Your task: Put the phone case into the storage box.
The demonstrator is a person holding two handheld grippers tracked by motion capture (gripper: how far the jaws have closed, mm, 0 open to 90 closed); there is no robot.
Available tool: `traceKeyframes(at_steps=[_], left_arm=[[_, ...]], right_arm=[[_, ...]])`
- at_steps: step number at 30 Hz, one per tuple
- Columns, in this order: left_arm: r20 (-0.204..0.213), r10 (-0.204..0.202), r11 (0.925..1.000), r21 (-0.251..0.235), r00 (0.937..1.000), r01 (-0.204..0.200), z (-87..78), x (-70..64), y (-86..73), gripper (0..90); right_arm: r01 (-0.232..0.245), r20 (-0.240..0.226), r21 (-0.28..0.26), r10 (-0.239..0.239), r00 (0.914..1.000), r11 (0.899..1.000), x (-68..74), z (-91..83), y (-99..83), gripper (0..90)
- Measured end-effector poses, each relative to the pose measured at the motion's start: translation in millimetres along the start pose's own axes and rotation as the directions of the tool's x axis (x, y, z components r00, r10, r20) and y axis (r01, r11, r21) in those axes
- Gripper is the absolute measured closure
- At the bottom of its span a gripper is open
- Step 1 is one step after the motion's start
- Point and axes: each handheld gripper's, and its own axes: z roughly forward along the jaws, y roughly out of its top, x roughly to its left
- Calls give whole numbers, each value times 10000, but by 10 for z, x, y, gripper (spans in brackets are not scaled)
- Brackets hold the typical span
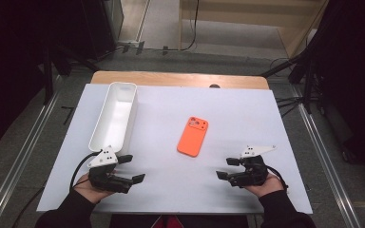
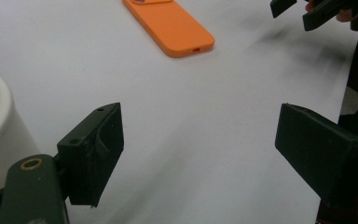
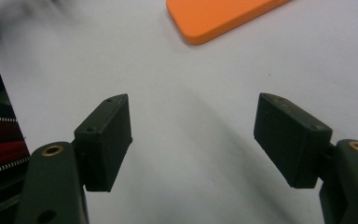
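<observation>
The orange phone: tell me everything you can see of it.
The orange phone lies flat on the white table, back up, in what looks like a matte, rounded-corner case. Its raised camera block sits at the far end; a small port slot shows on the near edge in the left gripper view. It lies slightly askew, right of the white bin. Nothing touches it but the table.

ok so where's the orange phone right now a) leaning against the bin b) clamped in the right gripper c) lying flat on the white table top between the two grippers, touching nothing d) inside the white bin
c: the orange phone lies flat on the white table top, apart from the white bin, while the left gripper and the right gripper both stand open and hold nothing.
</observation>
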Motion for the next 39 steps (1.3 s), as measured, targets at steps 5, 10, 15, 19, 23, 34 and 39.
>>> traceKeyframes(at_steps=[5, 10, 15, 19, 23, 34, 39], left_arm=[[33, -73, 10000, -5, 10000, 73, -6, -33, 50, 156], [-140, -136, 9999, -19, 9998, 136, 11, -55, 118, 157], [-362, -227, 9997, 91, 9991, 231, 50, -68, 181, 157], [-374, -390, 9992, 6, 9985, 390, 74, -77, 249, 157], [-424, -357, 9992, 159, 9985, 364, 106, -78, 295, 158], [-653, -662, 9976, 162, 9957, 674, 197, -57, 471, 158], [-773, -777, 9968, 127, 9940, 789, 236, -39, 546, 158]], right_arm=[[-3, -1, 25, 3, 10000, 10000, 4, 1, -3, 263], [27, -39, 25, -27, 10000, 10000, 7, 2, -5, 264], [39, 4, 23, -39, 10000, 10000, 24, -3, -8, 264], [77, 28, 47, -77, 10000, 10000, 31, 5, -14, 263], [80, 61, 8, -80, 9999, 10000, 38, -5, -39, 262], [21, 99, -88, -20, 9999, 10000, 36, -23, -79, 261], [11, 99, -83, -10, 10000, 10000, 25, -22, -81, 262]])
